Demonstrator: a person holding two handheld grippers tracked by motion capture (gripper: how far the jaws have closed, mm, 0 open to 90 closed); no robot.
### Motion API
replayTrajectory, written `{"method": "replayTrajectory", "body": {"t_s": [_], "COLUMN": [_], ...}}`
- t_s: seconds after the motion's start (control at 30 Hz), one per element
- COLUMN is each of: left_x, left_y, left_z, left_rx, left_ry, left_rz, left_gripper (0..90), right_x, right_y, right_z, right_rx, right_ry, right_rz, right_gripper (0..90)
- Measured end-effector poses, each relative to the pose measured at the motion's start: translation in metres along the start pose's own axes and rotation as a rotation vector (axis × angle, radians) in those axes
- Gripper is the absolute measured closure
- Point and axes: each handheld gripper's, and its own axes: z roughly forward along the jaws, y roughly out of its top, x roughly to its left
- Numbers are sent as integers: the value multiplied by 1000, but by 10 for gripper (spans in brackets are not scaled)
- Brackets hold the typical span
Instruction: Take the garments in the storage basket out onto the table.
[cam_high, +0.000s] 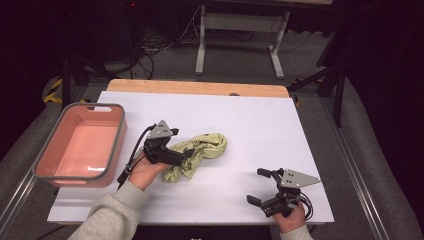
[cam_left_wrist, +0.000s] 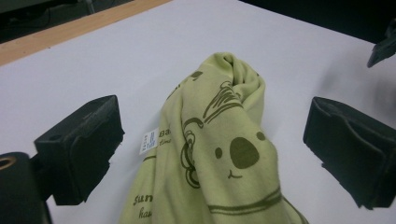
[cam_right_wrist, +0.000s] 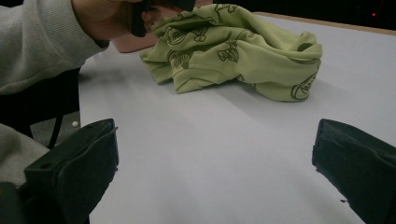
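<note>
Left gripper view: left gripper (cam_left_wrist: 205, 149) released, jaws straddling green cloth (cam_left_wrist: 219, 154); pinch low on the bunched fold. Right gripper (cam_high: 267, 192) released, idle at 5 o'clock

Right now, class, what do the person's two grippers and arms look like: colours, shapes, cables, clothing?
Both tools are black. The left gripper and right gripper each carry a grey three-cornered plate on top, and a black cable trails from each. The jaws are blocky black pads. The person wears a light grey knitted sleeve with a ribbed cuff.
</note>
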Motion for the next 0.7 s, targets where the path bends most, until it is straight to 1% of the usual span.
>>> {"method": "replayTrajectory", "body": {"t_s": [0.07, 0.23, 0.27, 0.4, 0.43, 0.47, 0.53, 0.63, 0.7], "left_x": [-2, -4, -4, -7, -7, -9, -9, -11, -12], "left_y": [1, 2, 2, 1, 1, 0, 0, -6, -7], "left_z": [-9, -24, -24, -39, -39, -45, -47, -57, -59], "left_rx": [-12, -32, -32, -37, -37, -33, -33, -40, -46], "left_ry": [-3, -13, -13, -5, -5, -6, -7, -14, -20], "left_rz": [0, 11, 11, 28, 28, 35, 41, 34, 31], "left_gripper": [41, 28, 28, 28, 28, 28, 28, 26, 26], "right_x": [0, 3, 3, 2, 2, 3, 2, 2, 2], "right_y": [0, 1, 1, 1, 1, 0, 1, 1, 1], "right_z": [1, 0, 0, -1, -1, 0, 0, -1, -1], "right_rx": [-1, 5, 5, 4, 4, 6, 6, 0, 1], "right_ry": [0, -6, -6, -7, -7, -6, -6, -6, -5], "right_rz": [-3, -13, -13, -10, -10, -9, -9, -9, -6], "right_gripper": [10, 10, 10, 10, 10, 10, 10, 9, 9]}}
